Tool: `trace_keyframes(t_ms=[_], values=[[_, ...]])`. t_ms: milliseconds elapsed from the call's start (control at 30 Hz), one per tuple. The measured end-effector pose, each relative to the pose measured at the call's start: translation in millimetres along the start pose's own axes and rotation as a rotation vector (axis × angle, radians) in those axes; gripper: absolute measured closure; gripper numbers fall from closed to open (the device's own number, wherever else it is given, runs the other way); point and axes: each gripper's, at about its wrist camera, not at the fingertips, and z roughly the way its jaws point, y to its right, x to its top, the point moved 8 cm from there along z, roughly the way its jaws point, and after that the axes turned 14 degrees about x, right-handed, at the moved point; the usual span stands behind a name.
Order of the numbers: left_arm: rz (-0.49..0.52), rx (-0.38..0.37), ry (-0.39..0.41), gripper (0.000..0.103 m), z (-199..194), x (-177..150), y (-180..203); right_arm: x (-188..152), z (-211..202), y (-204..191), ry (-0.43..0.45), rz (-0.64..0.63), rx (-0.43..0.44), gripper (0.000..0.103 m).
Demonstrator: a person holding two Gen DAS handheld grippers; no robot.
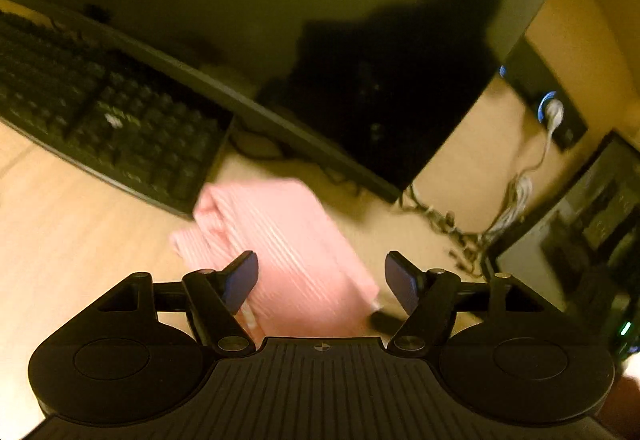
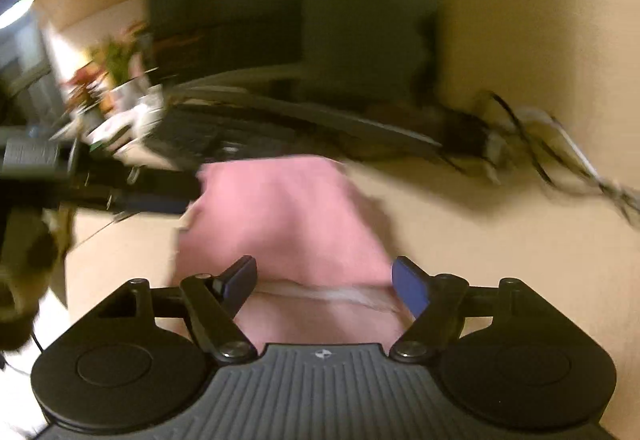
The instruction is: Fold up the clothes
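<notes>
A pink ribbed cloth lies folded in a compact stack on the wooden desk, just in front of the keyboard. My left gripper is open above its near edge and holds nothing. In the right wrist view the same pink cloth lies flat with a pale hem line near the fingers. My right gripper is open over its near edge and empty. The left gripper shows at the cloth's left side in the right wrist view. Both views are blurred.
A black keyboard lies at the left behind the cloth. A dark monitor stands behind it. Tangled cables and a black box with a blue-lit plug sit at the right. A plant pot stands far left.
</notes>
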Motion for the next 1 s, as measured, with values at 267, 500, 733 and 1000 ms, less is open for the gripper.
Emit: trace_keyframes(t_ms=[267, 500, 733, 1000], values=[[0.013, 0.094, -0.12, 0.032, 41.1, -23.2, -30.9, -24.2, 35.9, -7.4, -0.068, 0.114, 0.06, 0.037], [0.053, -0.002, 0.009, 0.022, -9.8, 10.7, -31.8, -2.0, -0.7, -25.2, -0.042, -0.163, -0.062, 0.02], [0.057, -0.007, -0.008, 0.019, 44.5, 38.1, -16.3, 0.3, 45.6, -59.9, -0.061, -0.274, 0.028, 0.019], [0.161, 0.078, -0.086, 0.019, 76.8, 23.0, -20.4, -10.3, 56.5, -55.4, -0.087, -0.257, -0.014, 0.013]])
